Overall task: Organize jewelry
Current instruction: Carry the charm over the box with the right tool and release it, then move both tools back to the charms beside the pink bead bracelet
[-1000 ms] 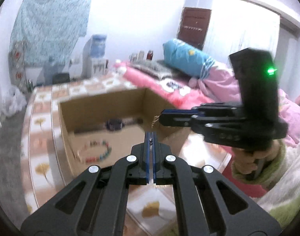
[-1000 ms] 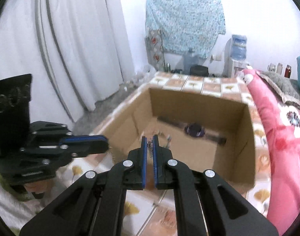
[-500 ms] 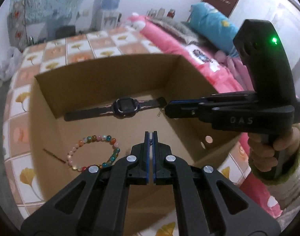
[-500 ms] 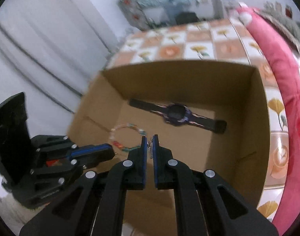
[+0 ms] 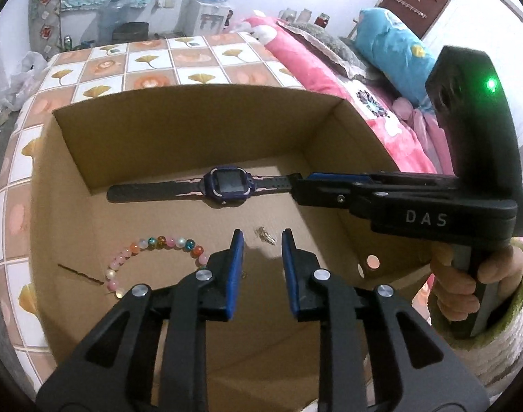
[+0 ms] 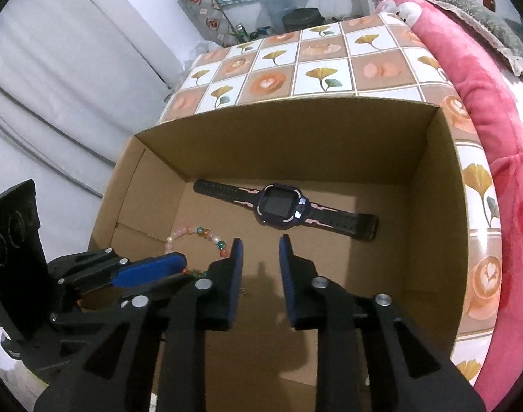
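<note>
Two sets of jaws have just been opening, nothing between them — tiny earring (image 5: 264,234), centre frame, is light, slippery — pinch it across its middle.

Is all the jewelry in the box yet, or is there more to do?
The watch, the bead bracelet and a small metal piece already lie in the cardboard box. The left gripper and the right gripper have just been opening, with nothing between their jaws. No other jewelry shows outside the box.
</note>
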Action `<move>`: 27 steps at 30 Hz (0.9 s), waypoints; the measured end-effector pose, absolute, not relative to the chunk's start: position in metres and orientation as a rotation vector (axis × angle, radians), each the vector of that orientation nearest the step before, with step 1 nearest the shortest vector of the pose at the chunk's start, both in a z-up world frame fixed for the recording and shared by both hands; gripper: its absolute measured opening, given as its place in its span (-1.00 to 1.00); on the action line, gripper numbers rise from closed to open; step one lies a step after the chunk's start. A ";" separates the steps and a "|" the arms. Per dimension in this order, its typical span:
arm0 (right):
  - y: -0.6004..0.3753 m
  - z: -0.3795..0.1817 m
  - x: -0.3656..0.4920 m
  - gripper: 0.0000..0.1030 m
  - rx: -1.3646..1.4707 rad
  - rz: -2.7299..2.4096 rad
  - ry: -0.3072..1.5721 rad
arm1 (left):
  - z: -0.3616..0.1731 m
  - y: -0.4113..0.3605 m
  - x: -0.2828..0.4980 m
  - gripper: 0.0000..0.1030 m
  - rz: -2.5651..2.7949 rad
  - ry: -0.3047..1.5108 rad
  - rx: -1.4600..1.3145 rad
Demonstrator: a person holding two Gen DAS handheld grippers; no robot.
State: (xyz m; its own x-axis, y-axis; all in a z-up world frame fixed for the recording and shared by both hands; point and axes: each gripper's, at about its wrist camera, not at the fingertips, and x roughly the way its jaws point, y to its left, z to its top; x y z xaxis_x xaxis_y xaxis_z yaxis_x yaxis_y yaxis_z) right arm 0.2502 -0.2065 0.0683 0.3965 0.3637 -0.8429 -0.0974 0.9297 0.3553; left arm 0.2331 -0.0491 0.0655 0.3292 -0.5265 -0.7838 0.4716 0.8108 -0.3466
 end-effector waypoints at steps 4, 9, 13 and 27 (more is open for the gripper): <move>-0.211 0.078 0.242 -0.55 0.286 0.298 1.089 | 0.076 -0.042 0.225 -0.51 -0.639 1.004 -0.059; -0.218 0.109 0.207 -0.51 0.309 0.331 0.961 | 0.098 -0.025 0.201 -0.37 -0.613 0.914 -0.044; -0.224 0.133 0.161 -0.34 0.311 0.377 0.851 | 0.116 -0.004 0.171 -0.10 -0.609 0.832 -0.040; -0.212 0.095 0.030 -0.22 0.315 0.423 0.846 | 0.104 0.034 0.049 0.44 -0.669 0.777 0.057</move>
